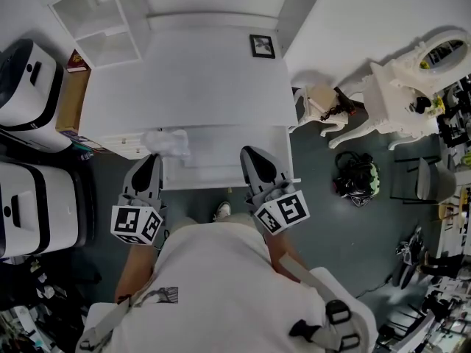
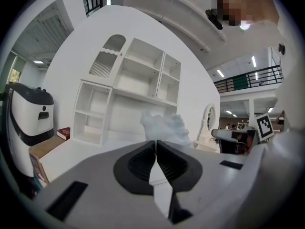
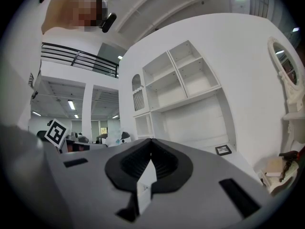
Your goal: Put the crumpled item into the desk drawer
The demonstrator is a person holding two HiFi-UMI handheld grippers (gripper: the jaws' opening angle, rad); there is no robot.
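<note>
Head view shows your left gripper clenched on what looks like a pinch of the crumpled white plastic at the open desk drawer's left edge, and your right gripper shut and empty, so carry the plastic fully over the cavity before releasing.

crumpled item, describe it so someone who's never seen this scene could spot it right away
Start at the large white desk in the middle of the head view and go to its near-left edge. There, pinched at the tip of the left tool, is the crumpled translucent white wad. It is the only wrinkled, puffy thing among flat, smooth white panels.
</note>
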